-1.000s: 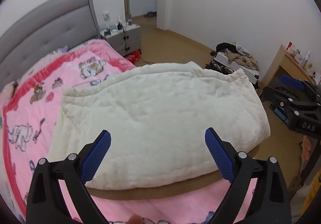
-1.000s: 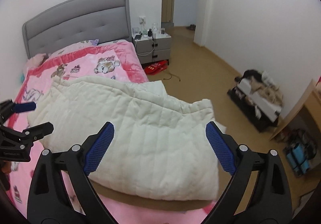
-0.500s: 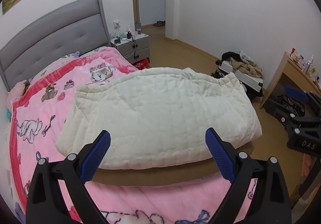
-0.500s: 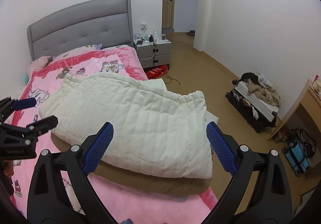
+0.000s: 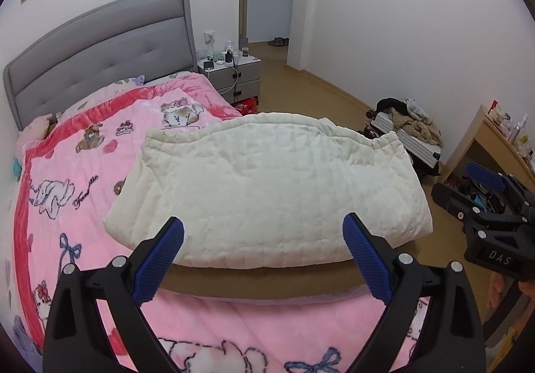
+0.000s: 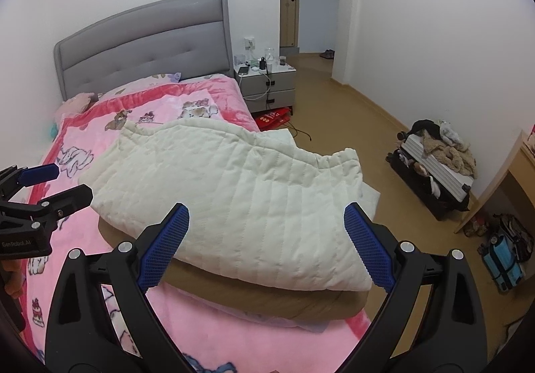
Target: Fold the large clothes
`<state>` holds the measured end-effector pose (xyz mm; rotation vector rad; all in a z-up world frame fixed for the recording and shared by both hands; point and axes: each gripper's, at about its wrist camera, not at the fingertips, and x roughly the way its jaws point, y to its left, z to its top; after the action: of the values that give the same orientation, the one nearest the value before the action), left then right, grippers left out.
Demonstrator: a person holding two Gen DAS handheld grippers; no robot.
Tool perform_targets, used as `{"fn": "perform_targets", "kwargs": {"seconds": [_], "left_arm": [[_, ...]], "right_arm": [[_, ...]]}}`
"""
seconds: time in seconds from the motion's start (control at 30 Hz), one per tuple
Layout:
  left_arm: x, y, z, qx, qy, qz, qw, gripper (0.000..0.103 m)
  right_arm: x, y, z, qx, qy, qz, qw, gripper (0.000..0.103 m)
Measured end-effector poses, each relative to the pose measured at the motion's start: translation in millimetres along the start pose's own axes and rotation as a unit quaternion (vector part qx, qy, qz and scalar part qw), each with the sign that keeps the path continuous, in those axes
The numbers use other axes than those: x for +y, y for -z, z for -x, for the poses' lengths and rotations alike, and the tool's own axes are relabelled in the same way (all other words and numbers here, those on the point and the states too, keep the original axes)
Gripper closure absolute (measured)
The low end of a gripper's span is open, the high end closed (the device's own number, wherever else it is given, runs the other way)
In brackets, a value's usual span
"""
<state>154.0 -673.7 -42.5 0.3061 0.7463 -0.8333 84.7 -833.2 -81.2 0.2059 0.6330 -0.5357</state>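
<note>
A cream quilted garment (image 5: 267,185) lies folded on the pink cartoon-print bed (image 5: 90,172), on top of a brown layer (image 5: 267,279) that shows along its near edge. It also shows in the right wrist view (image 6: 254,202), with its right part hanging past the bed's side. My left gripper (image 5: 264,256) is open and empty, held back above the near edge of the garment. My right gripper (image 6: 267,246) is open and empty, also short of the garment. Each gripper shows in the other's view: the right one (image 5: 481,199), the left one (image 6: 43,185).
A grey headboard (image 6: 147,42) and a nightstand (image 6: 267,85) with small items stand at the far end. An open suitcase with clothes (image 6: 434,165) lies on the wood floor on the right, beside a wooden desk (image 5: 501,145). A blue bag (image 6: 501,259) sits near it.
Both grippers have pulled back and risen away from the garment, which now looks smaller and lies flat. Both stay open and empty.
</note>
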Motion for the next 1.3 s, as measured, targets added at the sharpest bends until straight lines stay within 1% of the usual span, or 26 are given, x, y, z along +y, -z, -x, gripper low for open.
{"fn": "perform_targets", "kwargs": {"seconds": [0.17, 0.3, 0.5, 0.63, 0.77, 1.03, 1.3], "left_arm": [[3, 0, 3, 0.001, 0.004, -0.002, 1.0, 0.009], [3, 0, 6, 0.001, -0.006, -0.009, 0.9999, 0.009], [6, 1, 11, 0.001, -0.008, -0.006, 1.0, 0.009], [5, 3, 12, -0.001, -0.009, -0.007, 0.9999, 0.009], [3, 4, 12, 0.0, -0.009, -0.009, 0.9999, 0.009], [2, 4, 10, 0.003, -0.013, -0.01, 0.9999, 0.009], [2, 5, 10, 0.001, -0.013, -0.006, 0.9999, 0.009]], "right_arm": [[5, -1, 1, -0.001, -0.004, 0.005, 1.0, 0.013], [8, -2, 5, -0.002, -0.005, 0.003, 1.0, 0.013], [14, -5, 11, -0.007, -0.005, 0.006, 1.0, 0.012], [16, -5, 11, 0.0, -0.012, 0.011, 1.0, 0.012], [19, -4, 11, 0.0, -0.01, 0.017, 1.0, 0.011], [18, -5, 13, 0.003, -0.018, 0.01, 1.0, 0.011], [18, -6, 11, 0.007, -0.016, 0.011, 1.0, 0.011]]}}
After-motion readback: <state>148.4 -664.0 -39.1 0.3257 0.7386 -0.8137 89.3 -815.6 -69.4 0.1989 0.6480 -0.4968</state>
